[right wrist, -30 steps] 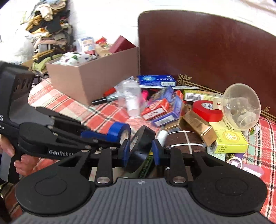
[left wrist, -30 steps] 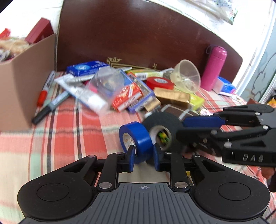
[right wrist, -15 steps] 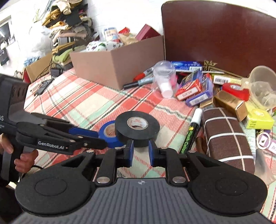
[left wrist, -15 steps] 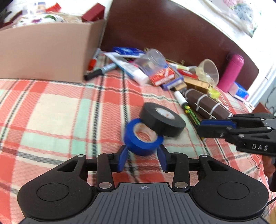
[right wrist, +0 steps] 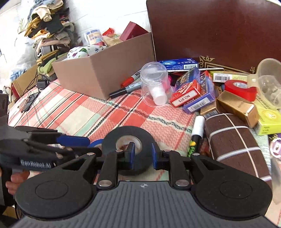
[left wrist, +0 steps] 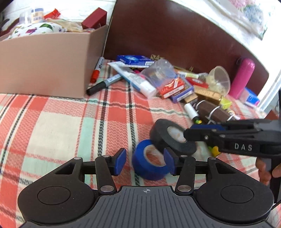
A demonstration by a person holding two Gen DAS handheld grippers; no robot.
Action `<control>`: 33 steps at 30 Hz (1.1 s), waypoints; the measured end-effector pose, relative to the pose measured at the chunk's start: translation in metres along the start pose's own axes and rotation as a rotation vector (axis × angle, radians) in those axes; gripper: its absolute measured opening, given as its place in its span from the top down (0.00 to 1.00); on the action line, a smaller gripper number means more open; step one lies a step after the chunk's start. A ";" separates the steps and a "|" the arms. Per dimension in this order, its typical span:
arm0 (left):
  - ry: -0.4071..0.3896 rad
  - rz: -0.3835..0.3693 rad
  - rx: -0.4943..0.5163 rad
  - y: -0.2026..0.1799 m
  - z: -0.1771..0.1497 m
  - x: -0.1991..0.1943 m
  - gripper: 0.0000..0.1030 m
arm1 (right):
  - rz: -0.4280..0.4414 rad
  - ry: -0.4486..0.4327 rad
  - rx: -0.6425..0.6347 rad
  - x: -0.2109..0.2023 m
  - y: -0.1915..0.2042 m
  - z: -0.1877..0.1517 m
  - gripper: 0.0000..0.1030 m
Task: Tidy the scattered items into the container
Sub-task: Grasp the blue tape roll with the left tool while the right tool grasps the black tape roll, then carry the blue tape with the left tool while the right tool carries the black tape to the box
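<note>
Blue tape roll (left wrist: 149,164) lies between my left gripper's (left wrist: 144,162) opening jaws, loose against one pad. My right gripper (right wrist: 141,154) clamps the black tape roll's (right wrist: 130,149) wall, leaning on it. Checked cloth (left wrist: 61,122) underneath; cardboard box (left wrist: 49,64) beyond.

A dark brown headboard (left wrist: 175,31) stands against a white wall (right wrist: 108,15), behind a red, green and cream checked bedcover (left wrist: 52,122). Daylight brightens the room. Folded clothes (right wrist: 49,29) pile up beside the bed.
</note>
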State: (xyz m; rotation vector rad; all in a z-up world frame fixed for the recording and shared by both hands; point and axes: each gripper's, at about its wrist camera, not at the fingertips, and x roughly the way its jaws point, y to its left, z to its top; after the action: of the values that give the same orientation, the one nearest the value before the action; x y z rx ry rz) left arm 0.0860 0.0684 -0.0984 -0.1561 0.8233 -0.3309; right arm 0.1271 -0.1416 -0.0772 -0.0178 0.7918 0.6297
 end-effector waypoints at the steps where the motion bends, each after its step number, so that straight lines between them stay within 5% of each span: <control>1: 0.010 0.006 -0.002 0.001 0.000 0.002 0.40 | 0.002 0.003 0.006 0.004 -0.001 0.001 0.72; 7: 0.037 0.053 0.061 -0.006 0.002 0.012 0.45 | -0.011 0.000 0.020 0.016 -0.003 0.004 0.59; 9: 0.047 0.055 0.079 -0.010 0.004 0.013 0.57 | -0.031 0.009 0.028 0.019 -0.005 0.003 0.58; 11: 0.052 0.068 0.093 -0.012 0.004 0.014 0.80 | -0.042 0.019 0.038 0.021 -0.008 0.001 0.57; 13: 0.053 0.080 0.106 -0.013 0.003 0.013 0.82 | -0.025 0.028 0.041 0.021 -0.010 -0.001 0.59; 14: 0.057 0.080 0.102 -0.012 0.002 0.012 0.83 | -0.009 0.036 0.035 0.020 -0.010 -0.001 0.69; 19: 0.075 0.106 0.065 0.002 -0.008 -0.006 0.84 | -0.093 0.050 -0.085 0.009 0.006 -0.004 0.70; 24: 0.076 0.084 0.088 0.001 -0.009 -0.007 0.55 | -0.086 0.057 -0.102 0.012 0.009 -0.007 0.55; 33: 0.075 0.109 0.145 -0.006 -0.007 0.003 0.52 | -0.093 0.058 -0.055 0.019 0.005 -0.009 0.55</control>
State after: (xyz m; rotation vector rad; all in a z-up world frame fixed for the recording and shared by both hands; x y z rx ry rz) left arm 0.0818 0.0620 -0.1036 0.0368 0.8751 -0.2941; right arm 0.1282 -0.1299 -0.0953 -0.1235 0.8246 0.5646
